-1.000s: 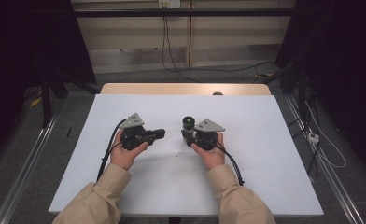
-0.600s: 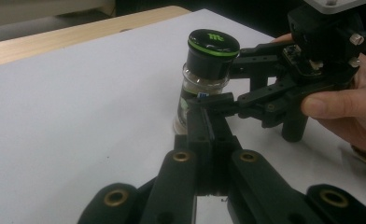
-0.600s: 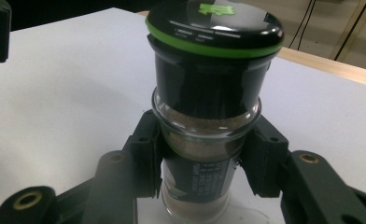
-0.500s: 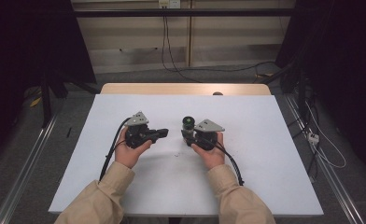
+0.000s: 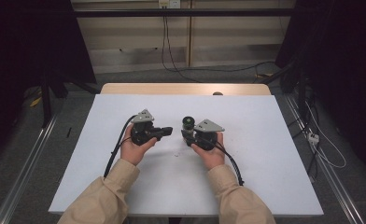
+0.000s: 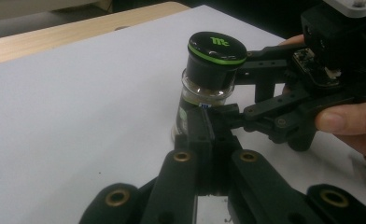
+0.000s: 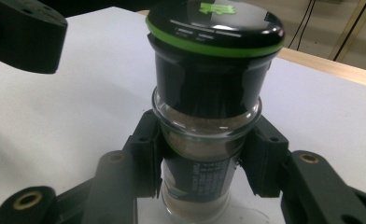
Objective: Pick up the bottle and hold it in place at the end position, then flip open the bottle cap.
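Right hand-held gripper point(image 5: 186, 134): a hand holds it near the middle of the bench. Its two black jaws squeeze the little jar from both sides, just under the cap.
Left hand-held gripper point(image 5: 168, 131): the other hand holds it. Its jaws are pressed tight together with nothing between them. Its tip points at the jar and sits just beside it.
Jar point(image 7: 208, 116): a small glass jar with a black cap. It stands upright on the bench, between the two hand-held grippers. Brown powder shows through the glass.
Cap point(image 6: 217, 55): black with a thin green ring around it and a green mark on top.
Label point(image 7: 197, 175): dark with small white writing, too small to read.
Where the jar is: in the right hand-held gripper's hold, right in front of the left one's closed tip. I cannot tell if that tip touches the glass.
Bench point(image 5: 265, 140): white on top, with a strip of bare wood at the far edge.
Hands: a left hand point(image 5: 133, 148) and a right hand point(image 5: 210, 154), both in tan sleeves.
Cables point(image 5: 113, 148): black, trailing back from each hand-held gripper toward the person.
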{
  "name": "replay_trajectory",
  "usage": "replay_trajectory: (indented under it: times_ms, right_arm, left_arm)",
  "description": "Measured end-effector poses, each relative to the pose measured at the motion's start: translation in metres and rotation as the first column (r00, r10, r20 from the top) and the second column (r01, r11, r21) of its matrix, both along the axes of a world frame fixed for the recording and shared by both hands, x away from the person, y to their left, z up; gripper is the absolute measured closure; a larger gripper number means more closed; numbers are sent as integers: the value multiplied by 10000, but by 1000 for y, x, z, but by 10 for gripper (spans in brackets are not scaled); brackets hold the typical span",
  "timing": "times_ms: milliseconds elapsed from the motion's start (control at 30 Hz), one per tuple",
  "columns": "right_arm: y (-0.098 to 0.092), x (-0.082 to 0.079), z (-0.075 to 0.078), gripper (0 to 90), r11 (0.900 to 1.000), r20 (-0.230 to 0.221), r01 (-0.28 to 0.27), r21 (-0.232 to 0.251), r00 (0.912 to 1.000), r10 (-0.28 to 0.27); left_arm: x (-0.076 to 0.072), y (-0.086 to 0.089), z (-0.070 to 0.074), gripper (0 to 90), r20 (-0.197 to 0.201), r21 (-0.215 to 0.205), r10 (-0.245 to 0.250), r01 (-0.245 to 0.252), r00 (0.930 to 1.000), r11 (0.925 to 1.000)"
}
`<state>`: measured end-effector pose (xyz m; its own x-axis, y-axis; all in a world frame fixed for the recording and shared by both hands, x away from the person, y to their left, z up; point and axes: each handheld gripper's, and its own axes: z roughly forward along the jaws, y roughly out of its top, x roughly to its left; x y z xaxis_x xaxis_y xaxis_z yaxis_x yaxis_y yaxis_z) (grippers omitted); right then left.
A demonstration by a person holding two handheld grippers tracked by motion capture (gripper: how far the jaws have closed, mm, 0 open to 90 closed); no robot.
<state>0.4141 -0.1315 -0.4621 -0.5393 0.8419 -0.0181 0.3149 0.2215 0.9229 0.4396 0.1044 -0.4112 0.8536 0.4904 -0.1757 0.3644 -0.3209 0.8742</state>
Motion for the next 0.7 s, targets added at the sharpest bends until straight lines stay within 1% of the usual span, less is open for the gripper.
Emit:
replay_trajectory:
  times_ms: [67, 200, 233, 300, 433, 600, 700]
  right_arm:
    - [0, 0, 0, 538, 10000, 6, -3, -11, 10000, 3]
    - [0, 0, 0, 538, 10000, 7, -8, -20, 10000, 8]
    - [0, 0, 0, 538, 10000, 2, -3, -16, 10000, 3]
    - [0, 0, 0, 538, 10000, 15, -1, -47, 10000, 1]
    - [0, 0, 0, 538, 10000, 7, -2, -41, 10000, 2]
    - [0, 0, 0, 538, 10000, 10, -9, -63, 10000, 9]
    - [0, 0, 0, 538, 10000, 8, -6, -66, 10000, 7]
  left_arm:
    - [1, -2, 0, 900, -20, -34, -6, 6, 10000, 10000]
    - [3, -7, 2, 900, 19, 58, -116, 116, 9999, 9999]
    - [3, -8, 2, 900, -29, 57, -134, 135, 9999, 9999]
    - [4, -10, 3, 900, 43, 104, -182, 182, 9998, 9998]
    - [5, -13, 5, 900, -63, 46, -154, 155, 9999, 9999]
    - [8, -16, 7, 900, 46, 147, -160, 160, 9999, 9998]
    - [8, -18, 7, 900, 16, 142, -148, 147, 9999, 9998]
